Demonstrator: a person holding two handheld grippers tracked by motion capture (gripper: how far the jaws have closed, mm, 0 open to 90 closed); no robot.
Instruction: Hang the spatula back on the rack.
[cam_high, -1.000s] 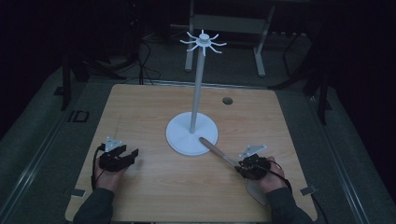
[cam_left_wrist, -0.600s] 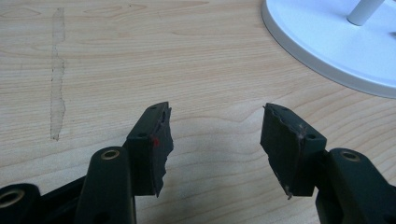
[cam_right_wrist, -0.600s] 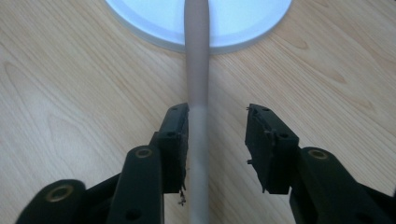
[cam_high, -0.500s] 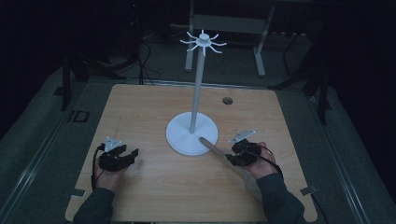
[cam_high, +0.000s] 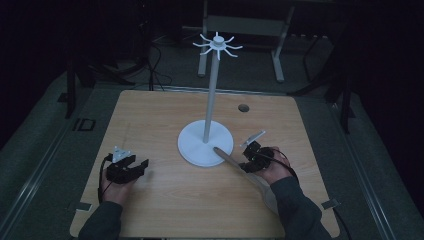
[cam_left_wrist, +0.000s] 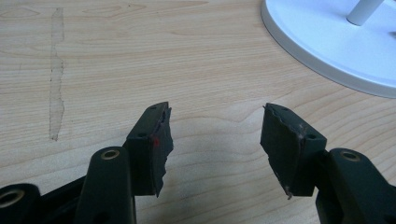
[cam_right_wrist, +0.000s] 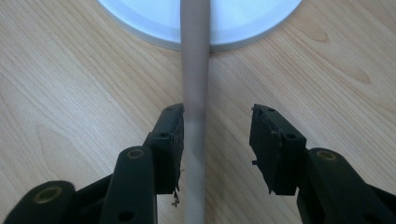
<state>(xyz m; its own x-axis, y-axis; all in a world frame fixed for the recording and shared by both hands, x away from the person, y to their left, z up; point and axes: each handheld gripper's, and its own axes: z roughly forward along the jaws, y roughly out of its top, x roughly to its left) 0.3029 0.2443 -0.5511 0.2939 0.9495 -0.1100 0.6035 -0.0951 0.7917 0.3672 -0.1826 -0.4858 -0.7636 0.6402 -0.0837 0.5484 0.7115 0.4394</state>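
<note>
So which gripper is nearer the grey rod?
Right. The right gripper has the rod between its open jaws, against one pad, with a gap at the other. The left gripper rests across the table, on the far side of the white stand base.

Wooden table (cam_high: 150, 120), dark grommet hole (cam_high: 243, 107), grey floor (cam_high: 45, 150)

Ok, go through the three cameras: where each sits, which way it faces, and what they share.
High view: above the near table edge, facing forward and down on the table, both forearms and tools.
Left gripper view: on the left tool, facing the bare wood between its open jaws.
Right gripper view: on the right tool, facing the grey stick between its jaws.
Shared: the white stand base.
</note>
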